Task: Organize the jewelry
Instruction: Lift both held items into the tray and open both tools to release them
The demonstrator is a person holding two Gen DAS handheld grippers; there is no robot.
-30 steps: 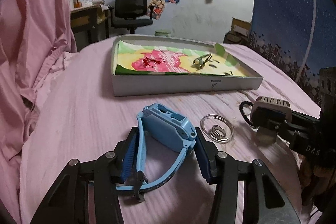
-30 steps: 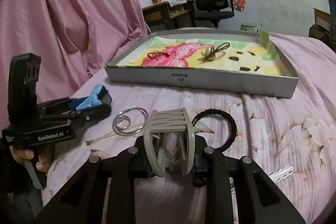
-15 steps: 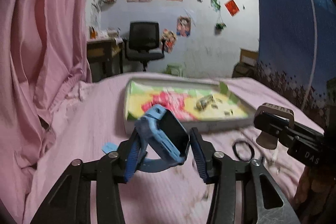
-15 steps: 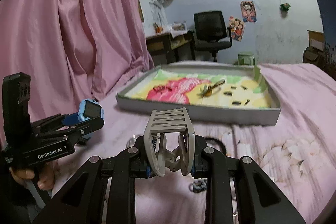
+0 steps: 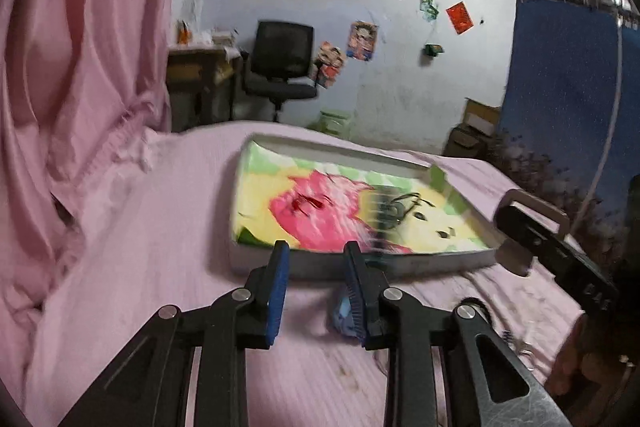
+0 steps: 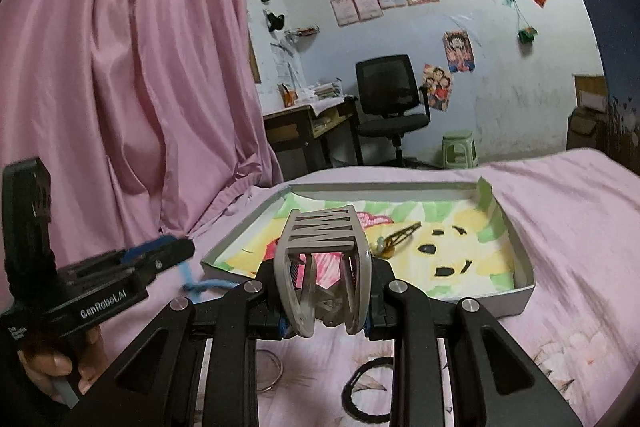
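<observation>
Left wrist: blue watch (image 5: pixel 343 311) blurred, half-hidden beneath closing, empty left hand-held gripper (image 5: pixel 316 291) | right hand-held gripper (image 6: pixel 326 291) pinching hair claw (image 6: pixel 324 267)

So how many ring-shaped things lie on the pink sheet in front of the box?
2, seen from the right wrist: a silver hoop on the left and a black hair tie to its right. Both are partly covered, so more may be hidden.

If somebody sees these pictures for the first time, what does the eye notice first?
First comes the pale grey plastic claw hair clip, clamped in the right gripper low in the right wrist view. Behind it, a shallow grey box with pink, yellow and green lining lies on the bed; a tall pink curtain fills the left.
</observation>
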